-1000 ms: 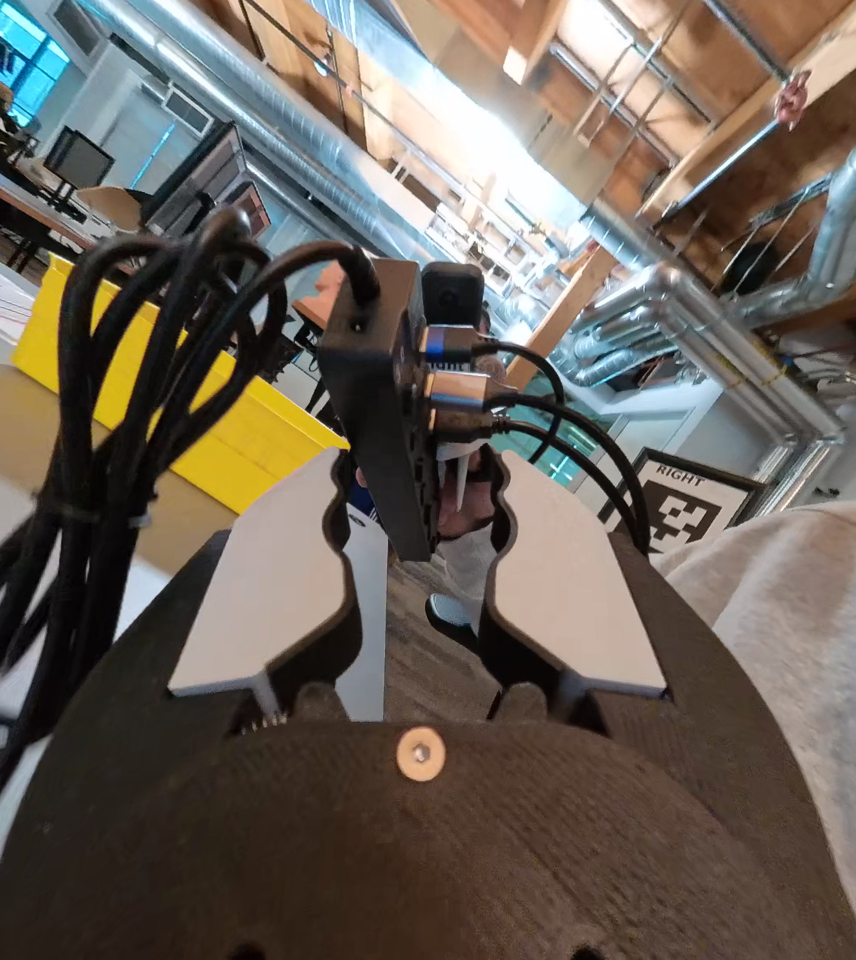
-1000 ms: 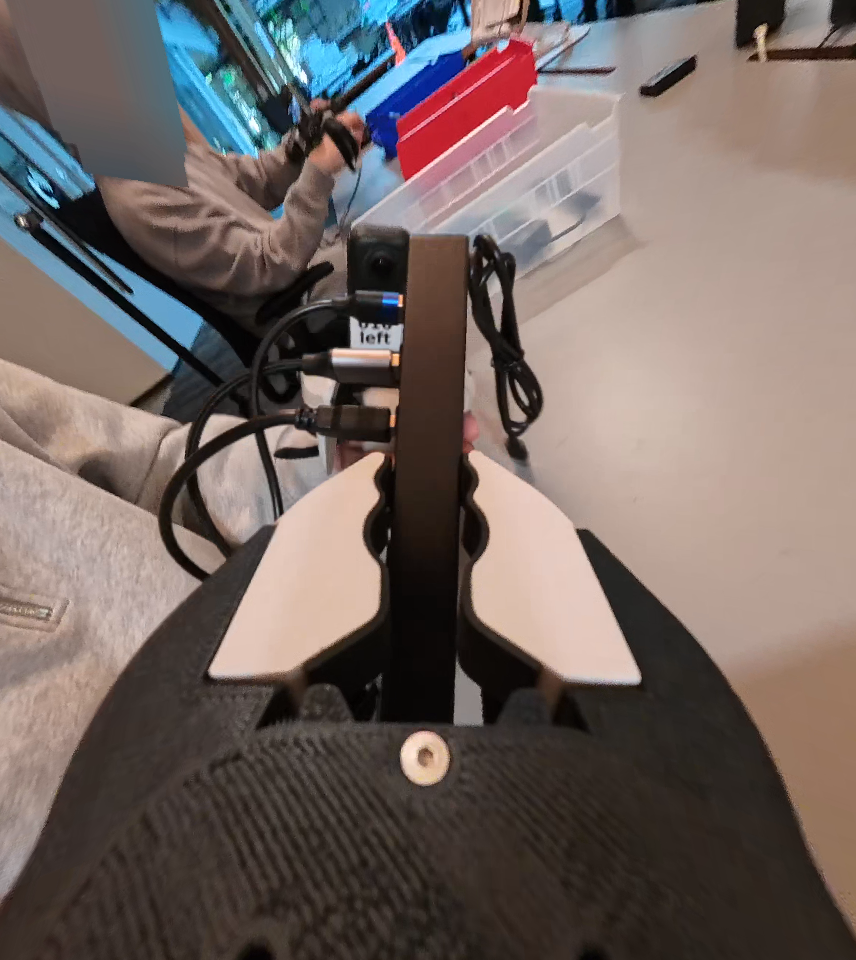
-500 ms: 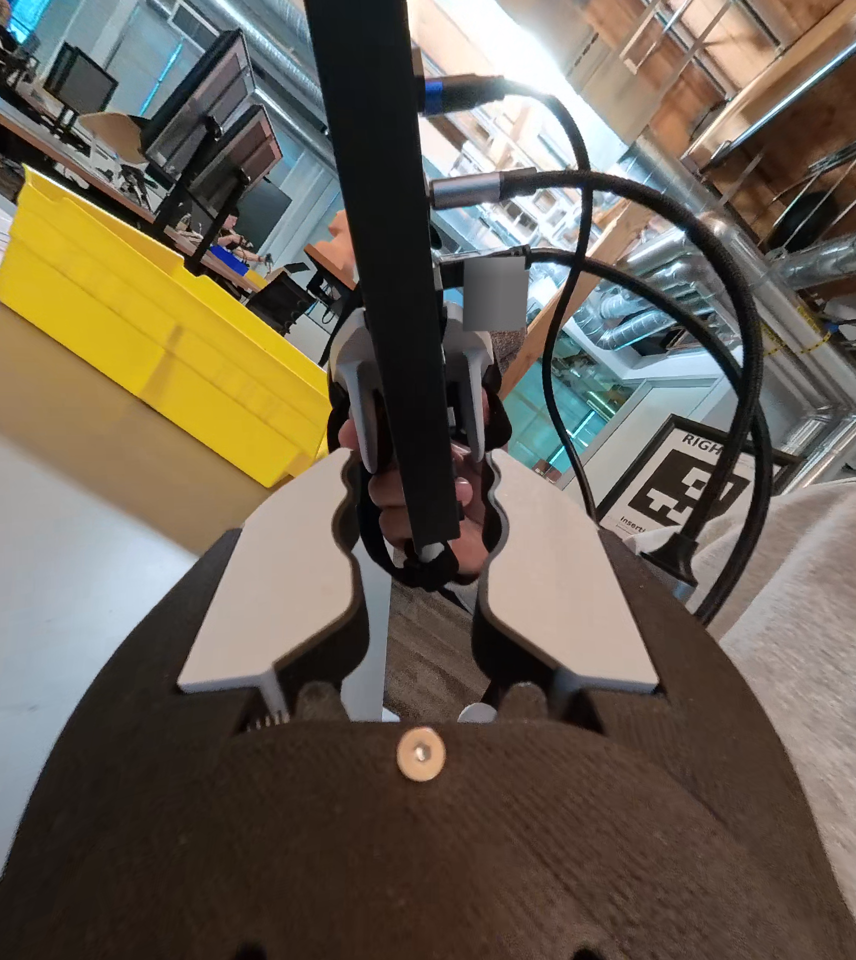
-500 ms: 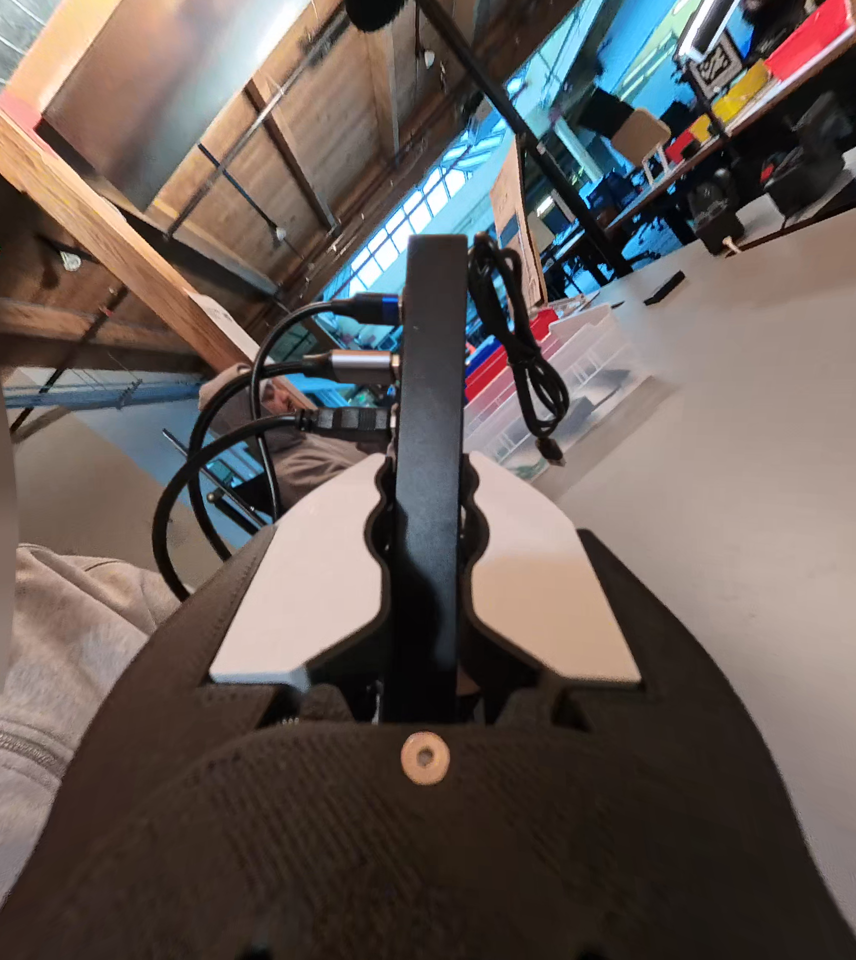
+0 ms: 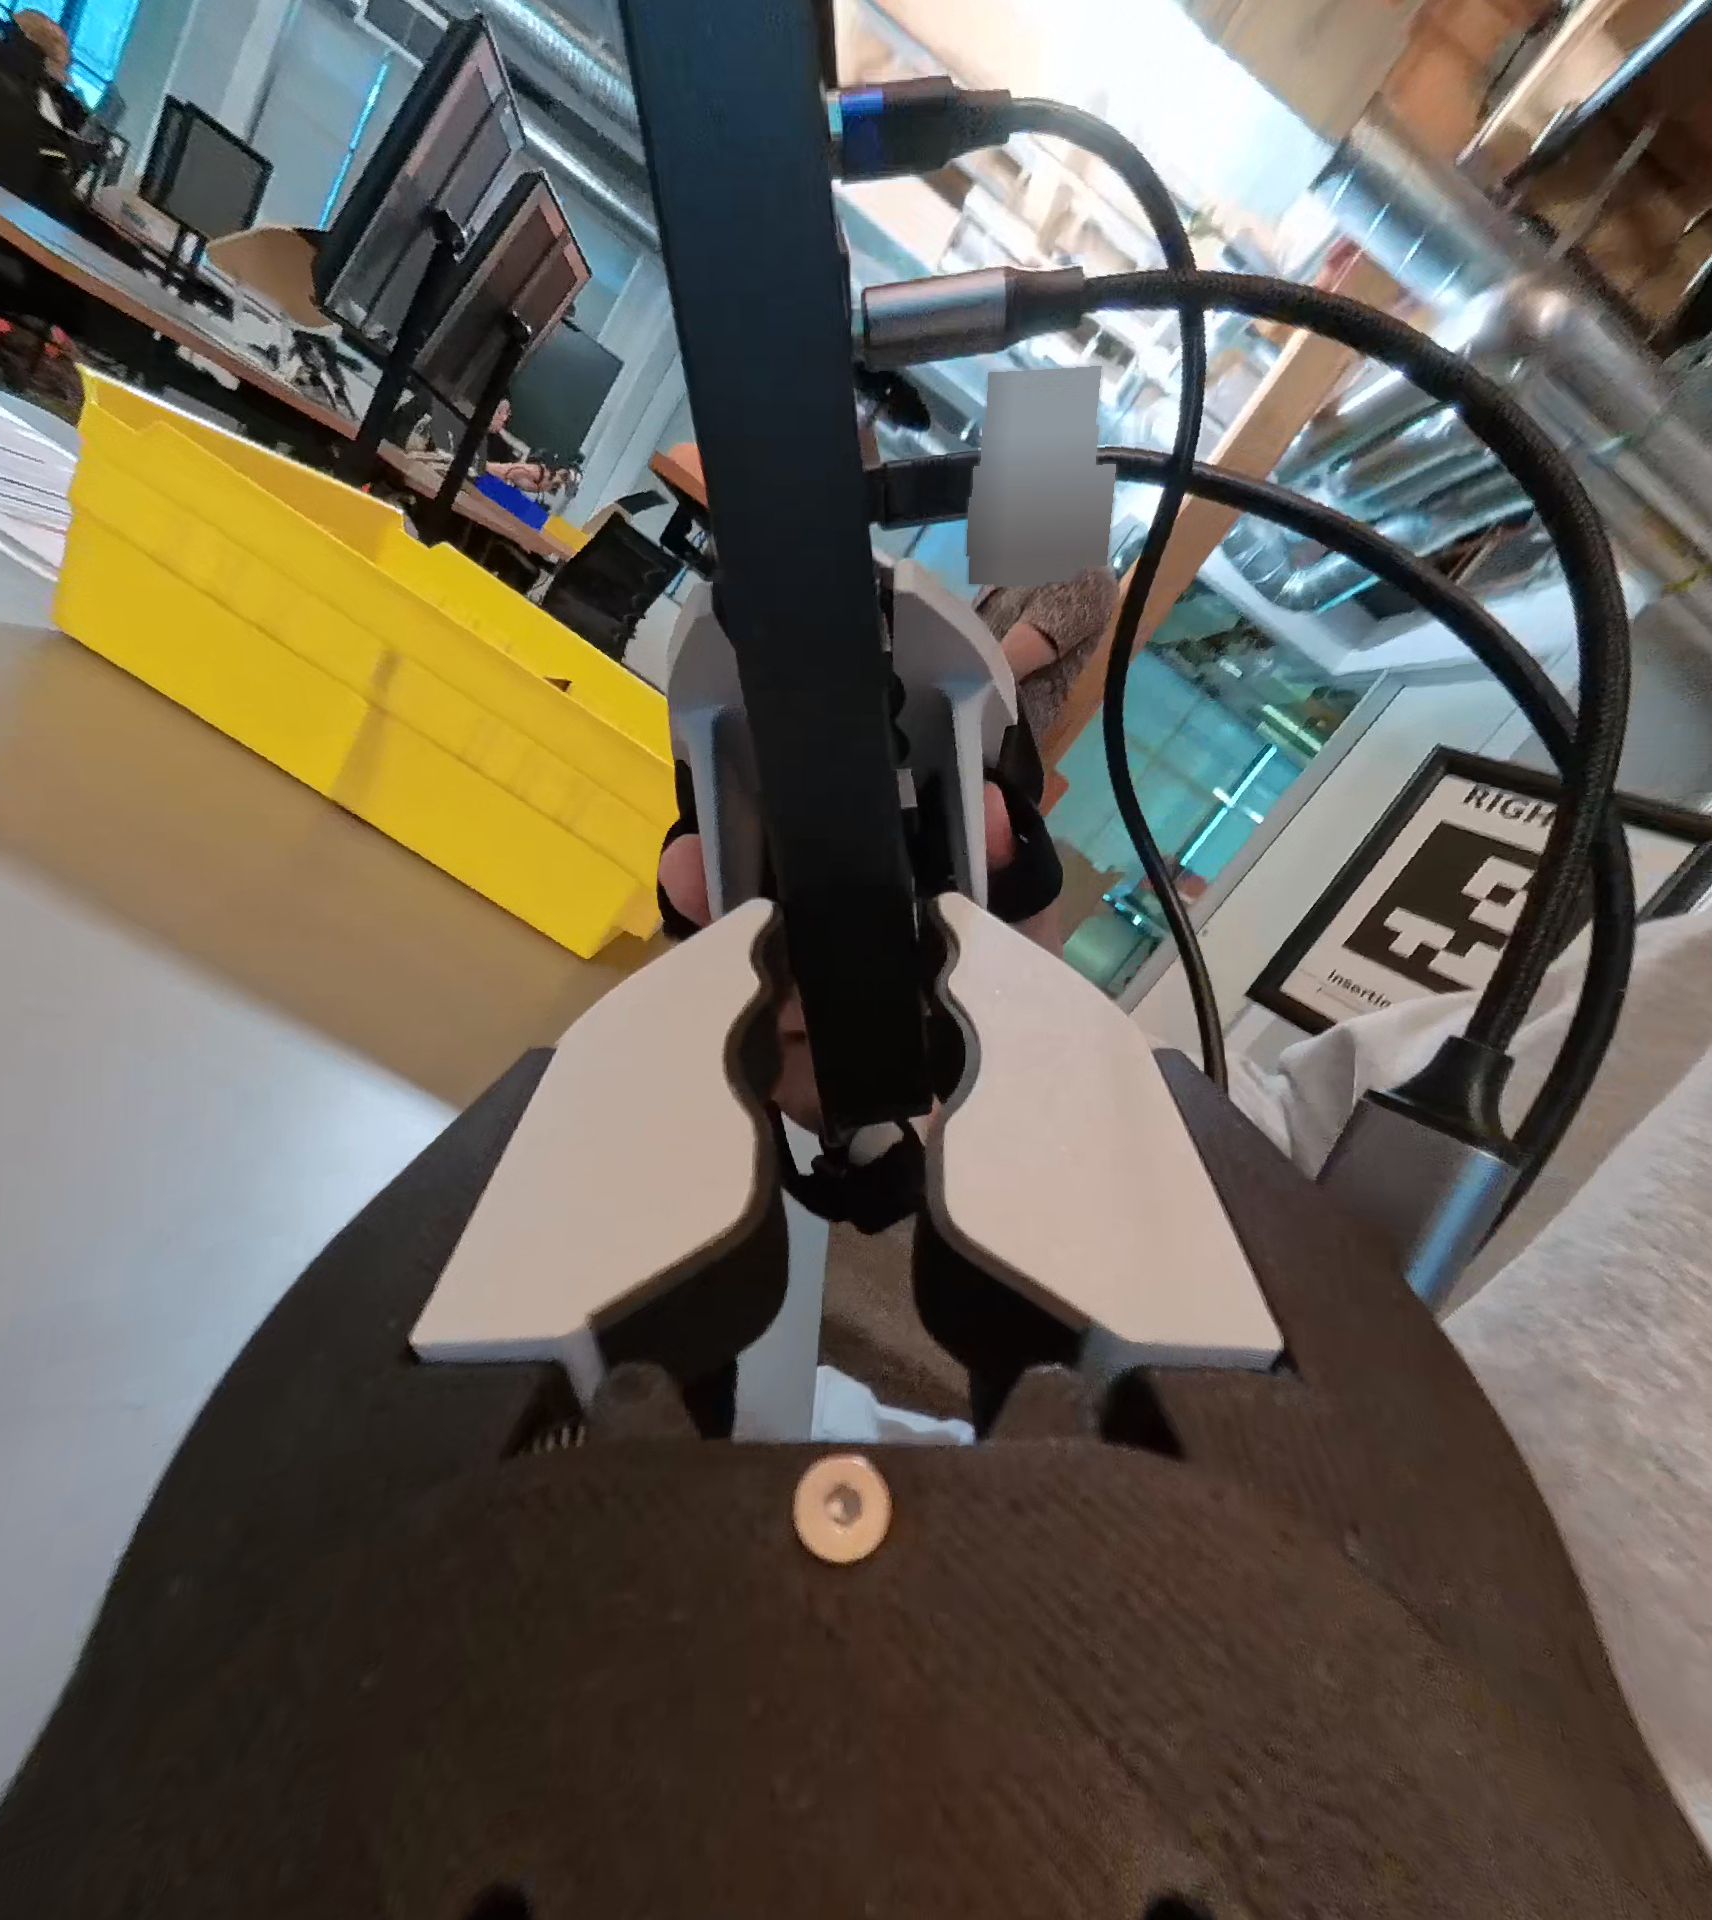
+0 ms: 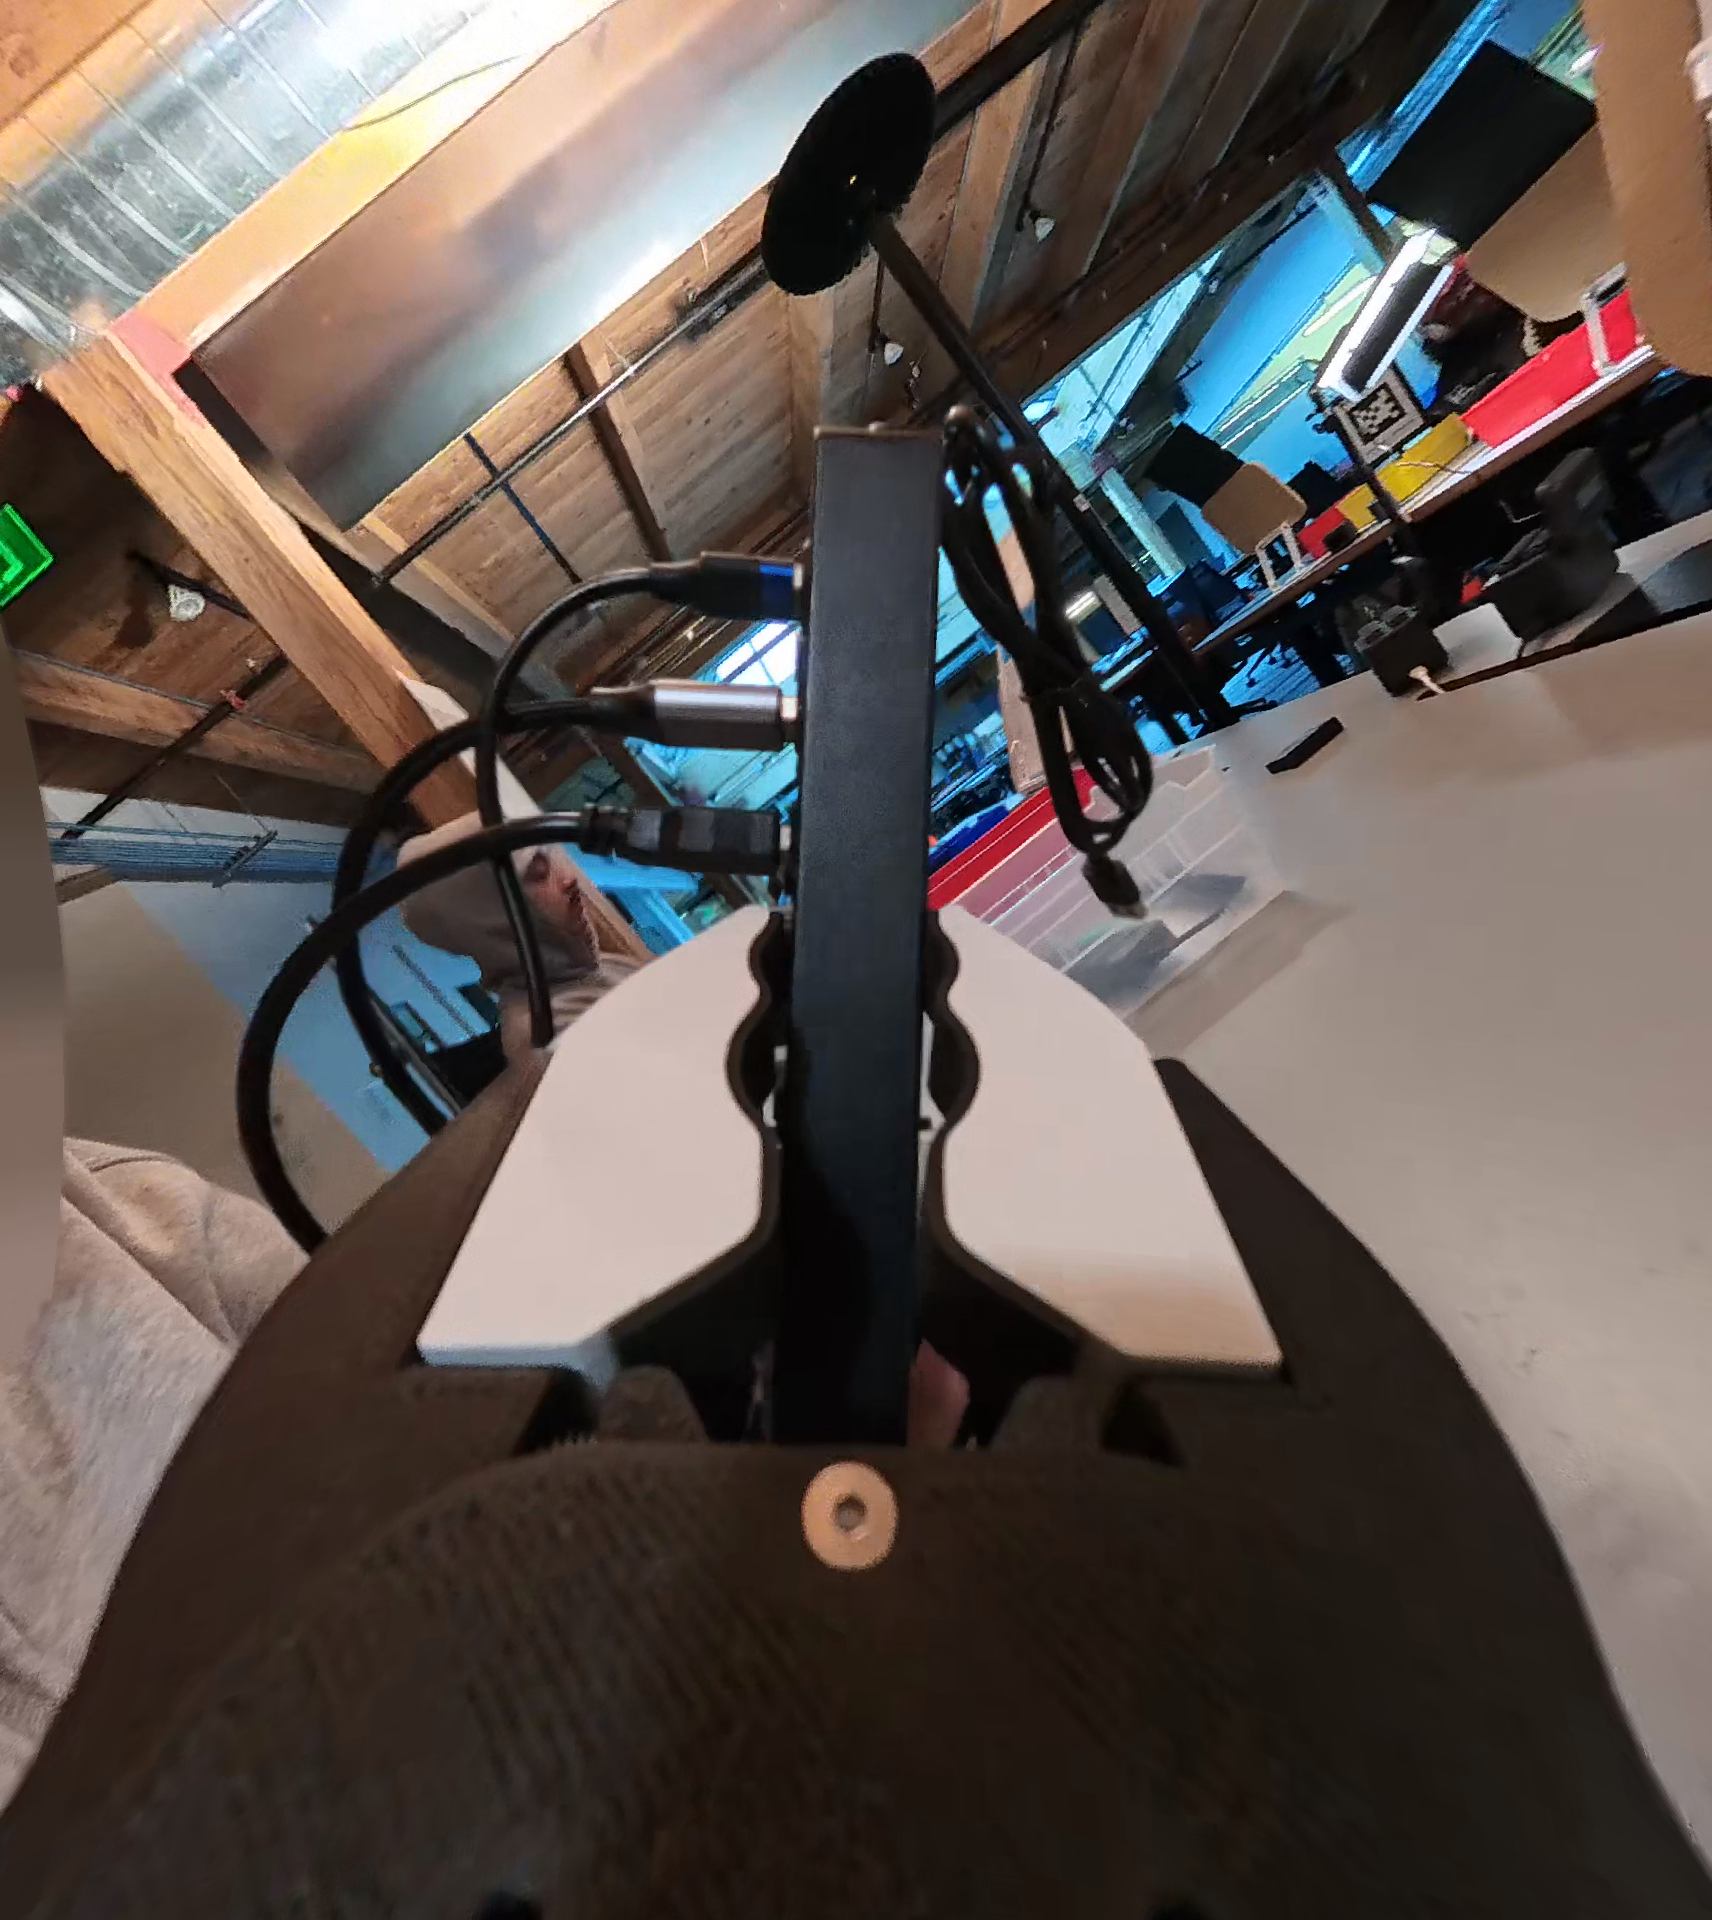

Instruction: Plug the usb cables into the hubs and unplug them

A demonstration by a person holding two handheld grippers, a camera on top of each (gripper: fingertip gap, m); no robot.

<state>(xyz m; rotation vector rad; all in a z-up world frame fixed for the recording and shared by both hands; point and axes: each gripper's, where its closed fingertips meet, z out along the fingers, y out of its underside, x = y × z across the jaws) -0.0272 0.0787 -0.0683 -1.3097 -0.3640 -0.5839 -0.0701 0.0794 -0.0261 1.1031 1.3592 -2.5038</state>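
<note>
A long black USB hub [image 6: 867,790] stands upright, held edge-on. My right gripper [image 6: 852,987] is shut on its middle. Three cables are plugged into its side: a blue-collared plug [image 6: 753,587], a grey metal plug [image 6: 717,712] and a black plug [image 6: 696,836]. The hub's own coiled lead [image 6: 1049,665] hangs on the other side. In the left wrist view my left gripper [image 5: 857,966] has closed its jaws on the near end of the hub [image 5: 779,520]. The right gripper's grey fingers [image 5: 717,727] grip it just beyond. The braided cable ends in a grey metal piece [image 5: 1444,1195].
A yellow bin [image 5: 343,644] sits on the pale table [image 5: 104,1195] to the left. A framed marker sign [image 5: 1454,914] and a grey sleeve [image 5: 1662,1351] are on the right. A clear parts organiser [image 6: 1184,862] stands farther back on the table [image 6: 1506,1039]. The tips of one gripper are about 6 cm away from the tips of the other.
The right gripper has tilted the hub up toward the ceiling. The hub's end has moved in between the left gripper's fingers, and those fingers have narrowed onto it.
</note>
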